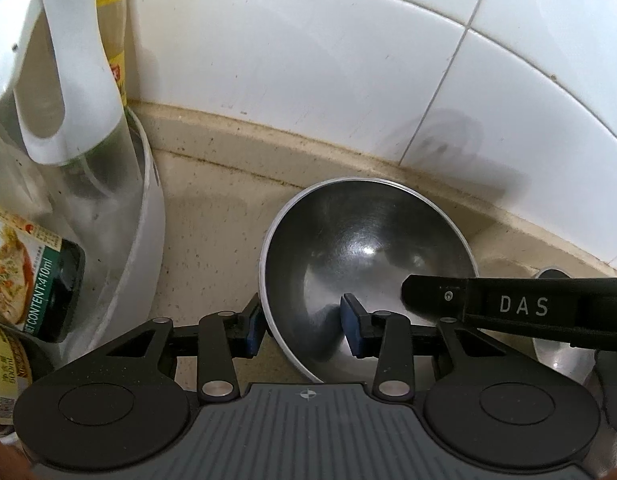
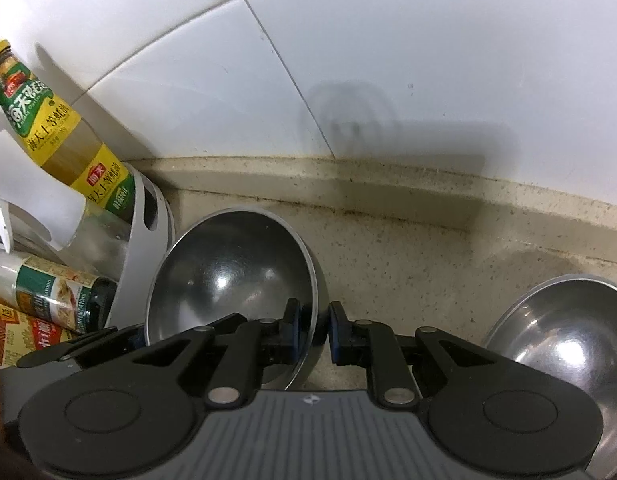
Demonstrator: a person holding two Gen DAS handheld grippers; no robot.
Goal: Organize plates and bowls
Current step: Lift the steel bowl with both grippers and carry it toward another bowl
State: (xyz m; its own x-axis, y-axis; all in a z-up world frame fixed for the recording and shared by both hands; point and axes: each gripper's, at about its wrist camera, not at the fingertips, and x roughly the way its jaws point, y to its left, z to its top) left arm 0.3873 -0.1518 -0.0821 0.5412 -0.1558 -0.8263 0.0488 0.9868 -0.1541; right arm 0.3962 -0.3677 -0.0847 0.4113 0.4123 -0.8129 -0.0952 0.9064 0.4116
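A steel bowl (image 1: 368,256) stands on the beige counter (image 1: 212,216) near the tiled wall. My left gripper (image 1: 304,326) is open, its fingers astride the bowl's left rim with a wide gap, one pad outside and one inside. In the right wrist view the same bowl (image 2: 228,268) has its right rim between the pads of my right gripper (image 2: 314,330), which is nearly closed on it. A second steel bowl (image 2: 560,340) sits on the counter at the right; its edge also shows in the left wrist view (image 1: 560,360). The right gripper's black arm (image 1: 508,306) crosses the left wrist view.
A white round caddy (image 1: 148,232) at the left holds sauce bottles (image 2: 60,136) and a white-handled glass jug (image 1: 68,80). A small dark bottle (image 2: 60,300) and a yellow packet (image 2: 28,340) sit beside it. The white tiled wall (image 2: 388,60) rises close behind the counter.
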